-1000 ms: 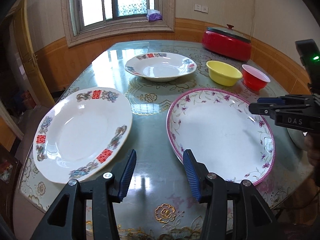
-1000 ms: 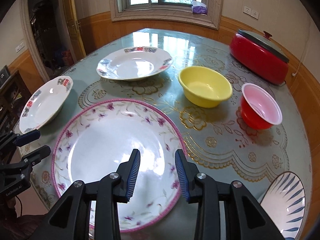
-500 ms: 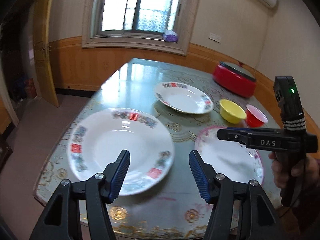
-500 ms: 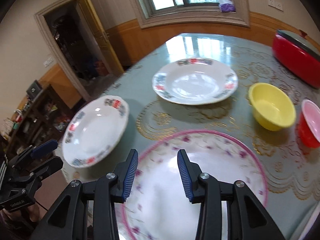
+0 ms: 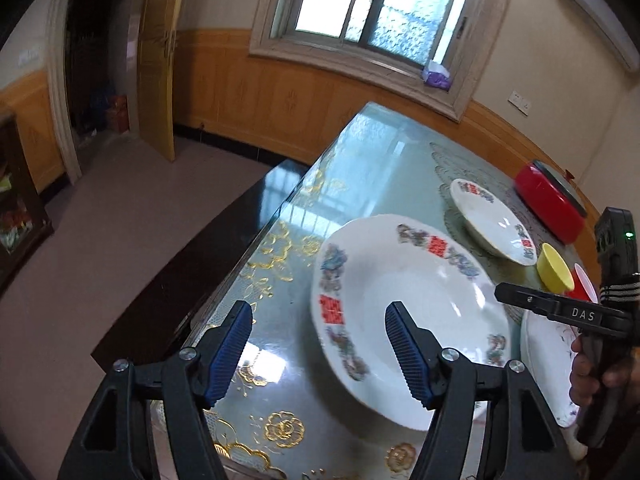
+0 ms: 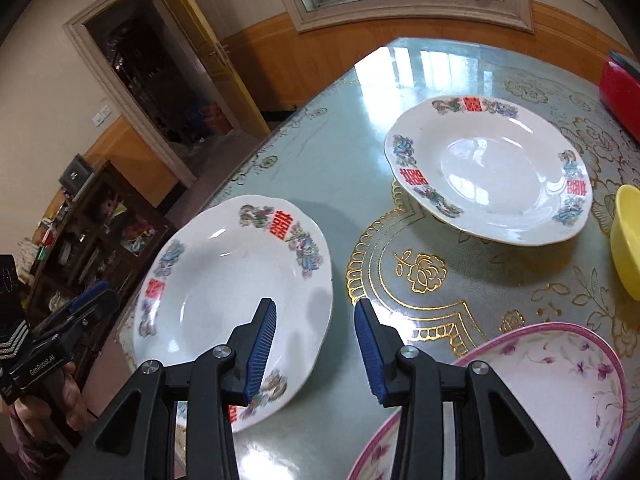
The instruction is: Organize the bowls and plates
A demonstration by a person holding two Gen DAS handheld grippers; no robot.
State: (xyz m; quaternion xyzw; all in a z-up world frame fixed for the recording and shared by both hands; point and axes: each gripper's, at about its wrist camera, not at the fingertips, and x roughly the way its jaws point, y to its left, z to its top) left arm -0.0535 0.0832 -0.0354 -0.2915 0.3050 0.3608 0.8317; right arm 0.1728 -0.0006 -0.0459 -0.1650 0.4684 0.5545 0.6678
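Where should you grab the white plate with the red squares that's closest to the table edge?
Grab the near white plate by its thin rim, probably the side toward the table's edge. It lies flat, and its rim flares up off the glass, so one finger of the open left gripper could slip under while the other presses on top.

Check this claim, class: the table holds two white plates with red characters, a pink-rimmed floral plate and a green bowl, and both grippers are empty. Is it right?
One detail is wrong: the bowl is yellow, not green, as the right wrist view shows. The rest stands: two white plates with red characters, a pink-rimmed floral plate, and the left gripper and right gripper are empty.
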